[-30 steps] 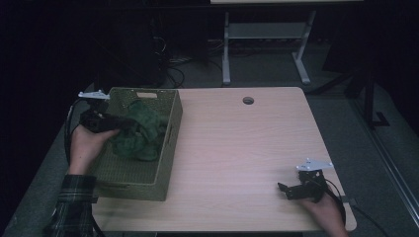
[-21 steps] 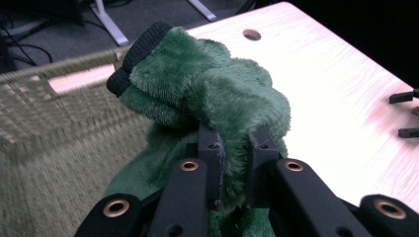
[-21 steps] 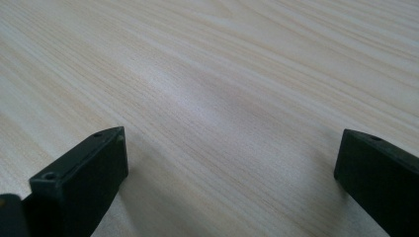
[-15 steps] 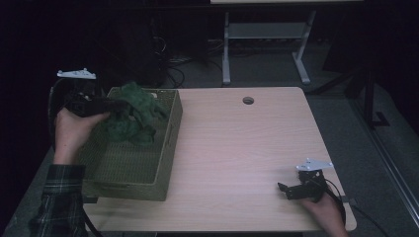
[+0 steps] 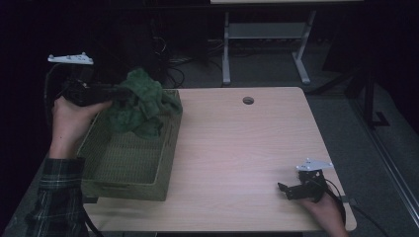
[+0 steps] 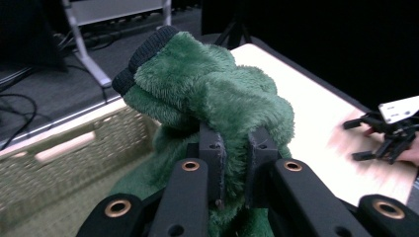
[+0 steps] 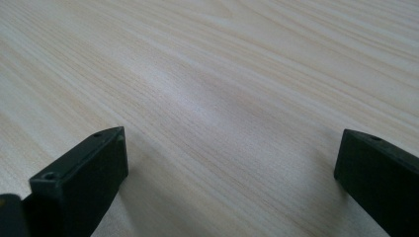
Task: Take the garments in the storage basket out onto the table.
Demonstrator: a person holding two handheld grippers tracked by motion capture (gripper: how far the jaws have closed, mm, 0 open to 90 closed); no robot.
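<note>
Gripping green fleece garment (image 6: 212, 98), left gripper (image 6: 237, 148)

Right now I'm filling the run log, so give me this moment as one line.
left gripper: shut on green fleece garment, raised above basket | right gripper: open, near table front edge

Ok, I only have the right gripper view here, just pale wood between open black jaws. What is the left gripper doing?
Observer: The left gripper is shut on a fuzzy green fleece garment.
Operator: Is it clear of the table?
Observer: It hangs above the far end of a woven olive basket, its lower folds within the rim.
Operator: And where am I?
Observer: Your right gripper rests near the light wooden table's near right corner, apart from the basket.
</note>
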